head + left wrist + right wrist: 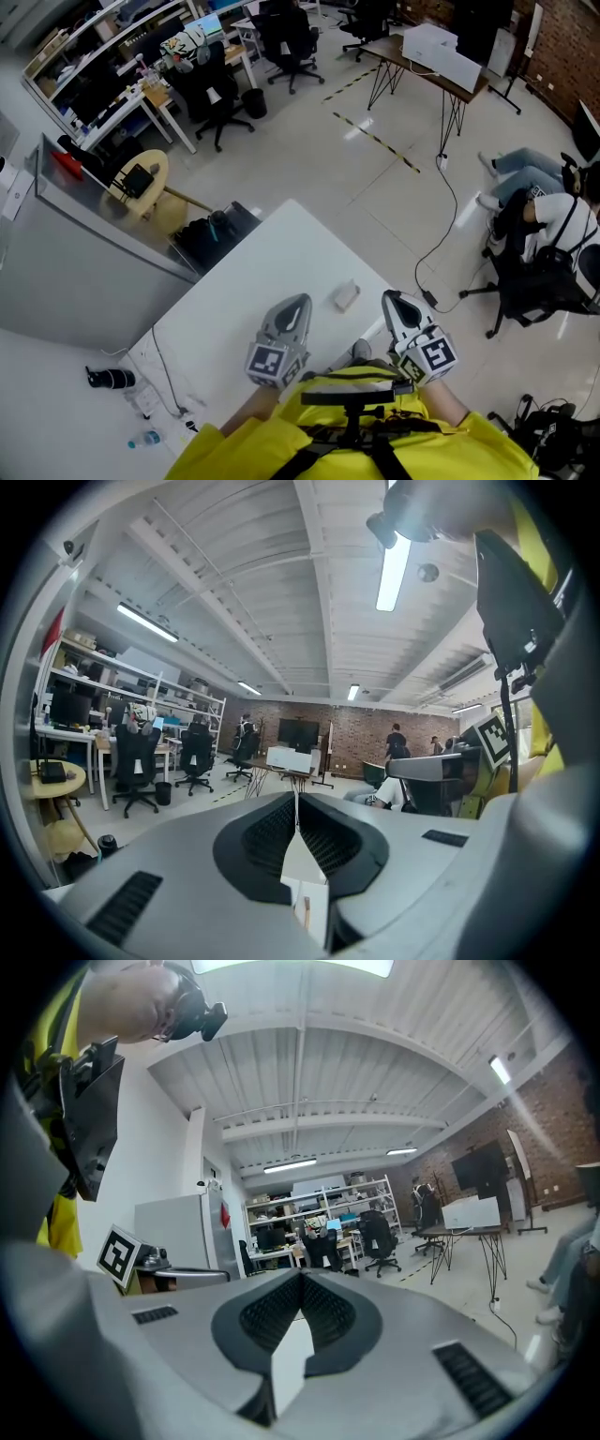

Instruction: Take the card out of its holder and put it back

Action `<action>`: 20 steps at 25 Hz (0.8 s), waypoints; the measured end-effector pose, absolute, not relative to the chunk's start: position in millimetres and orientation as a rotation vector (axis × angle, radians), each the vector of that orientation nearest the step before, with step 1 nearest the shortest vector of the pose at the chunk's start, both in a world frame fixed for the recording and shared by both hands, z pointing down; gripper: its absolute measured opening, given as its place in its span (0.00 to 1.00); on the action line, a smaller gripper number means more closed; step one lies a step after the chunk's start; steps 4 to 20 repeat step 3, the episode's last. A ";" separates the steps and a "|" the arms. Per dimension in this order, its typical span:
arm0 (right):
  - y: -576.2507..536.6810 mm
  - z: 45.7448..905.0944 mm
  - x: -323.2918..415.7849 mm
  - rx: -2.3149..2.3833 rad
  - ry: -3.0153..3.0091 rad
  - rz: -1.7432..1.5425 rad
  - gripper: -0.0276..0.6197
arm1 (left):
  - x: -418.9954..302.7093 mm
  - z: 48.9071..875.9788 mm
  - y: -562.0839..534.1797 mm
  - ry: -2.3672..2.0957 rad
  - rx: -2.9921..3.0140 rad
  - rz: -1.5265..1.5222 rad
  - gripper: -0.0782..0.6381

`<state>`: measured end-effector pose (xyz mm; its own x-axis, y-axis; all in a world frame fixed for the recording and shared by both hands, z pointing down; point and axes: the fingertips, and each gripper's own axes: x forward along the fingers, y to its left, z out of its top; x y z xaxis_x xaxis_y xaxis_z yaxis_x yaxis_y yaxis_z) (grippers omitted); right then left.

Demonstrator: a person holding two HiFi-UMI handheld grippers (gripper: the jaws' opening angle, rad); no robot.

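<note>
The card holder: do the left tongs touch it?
Apart. The head view shows a strip of bare table between the shut left tongs and the card holder.

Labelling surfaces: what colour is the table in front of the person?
The table is white; head view shows it best.

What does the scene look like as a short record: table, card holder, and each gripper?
table: white, only the card holder on it
card holder: lies flat near the table's near edge, untouched; card too small to make out
left gripper: jaws together, nothing between them, left of the holder
right gripper: jaws together, nothing between them, right of the holder
task stage: not started
</note>
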<state>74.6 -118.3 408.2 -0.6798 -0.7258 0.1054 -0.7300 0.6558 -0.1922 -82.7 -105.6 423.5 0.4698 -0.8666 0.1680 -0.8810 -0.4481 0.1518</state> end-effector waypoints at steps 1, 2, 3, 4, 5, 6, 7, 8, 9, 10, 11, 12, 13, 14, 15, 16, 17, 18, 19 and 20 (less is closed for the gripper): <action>-117.0 411.3 74.7 1.250 -2.835 0.350 0.05 | -82.3 425.4 -105.4 -1.505 2.500 0.097 0.12; -115.9 414.5 74.7 1.251 -2.829 0.356 0.05 | -82.2 427.4 -105.3 -1.498 2.500 0.097 0.12; -114.8 417.8 74.7 1.252 -2.823 0.362 0.05 | -82.3 429.5 -105.2 -1.492 2.499 0.098 0.12; -114.8 417.8 74.7 1.252 -2.823 0.362 0.05 | -82.3 429.5 -105.2 -1.492 2.499 0.098 0.12; -114.8 417.8 74.7 1.252 -2.823 0.362 0.05 | -82.3 429.5 -105.2 -1.492 2.499 0.098 0.12; -114.8 417.8 74.7 1.252 -2.823 0.362 0.05 | -82.3 429.5 -105.2 -1.492 2.499 0.098 0.12; -114.8 417.8 74.7 1.252 -2.823 0.362 0.05 | -82.3 429.5 -105.2 -1.492 2.499 0.098 0.12; -114.8 417.8 74.7 1.252 -2.823 0.362 0.05 | -82.3 429.5 -105.2 -1.492 2.499 0.098 0.12; -114.8 417.8 74.7 1.252 -2.823 0.362 0.05 | -82.3 429.5 -105.2 -1.492 2.499 0.098 0.12; -114.8 417.8 74.7 1.252 -2.823 0.362 0.05 | -82.3 429.5 -105.2 -1.492 2.499 0.098 0.12; -114.8 417.8 74.7 1.252 -2.823 0.362 0.05 | -82.3 429.5 -105.2 -1.492 2.499 0.098 0.12; -114.8 417.8 74.7 1.252 -2.823 0.362 0.05 | -82.3 429.5 -105.2 -1.492 2.499 0.098 0.12; -114.8 417.8 74.7 1.252 -2.823 0.362 0.05 | -82.3 429.5 -105.2 -1.492 2.499 0.098 0.12; -114.8 417.8 74.7 1.252 -2.823 0.362 0.05 | -82.3 429.5 -105.2 -1.492 2.499 0.098 0.12; -114.8 417.8 74.7 1.252 -2.823 0.362 0.05 | -82.3 429.5 -105.2 -1.492 2.499 0.098 0.12; -114.8 417.8 74.7 1.252 -2.823 0.362 0.05 | -82.3 429.5 -105.2 -1.492 2.499 0.098 0.12; -114.8 417.8 74.7 1.252 -2.823 0.362 0.05 | -82.3 429.5 -105.2 -1.492 2.499 0.098 0.12; -114.8 417.8 74.7 1.252 -2.823 0.362 0.05 | -82.3 429.5 -105.2 -1.492 2.499 0.098 0.12; -114.8 417.8 74.7 1.252 -2.823 0.362 0.05 | -82.3 429.5 -105.2 -1.492 2.499 0.098 0.12; -114.8 417.8 74.7 1.252 -2.823 0.362 0.05 | -82.3 429.5 -105.2 -1.492 2.499 0.098 0.12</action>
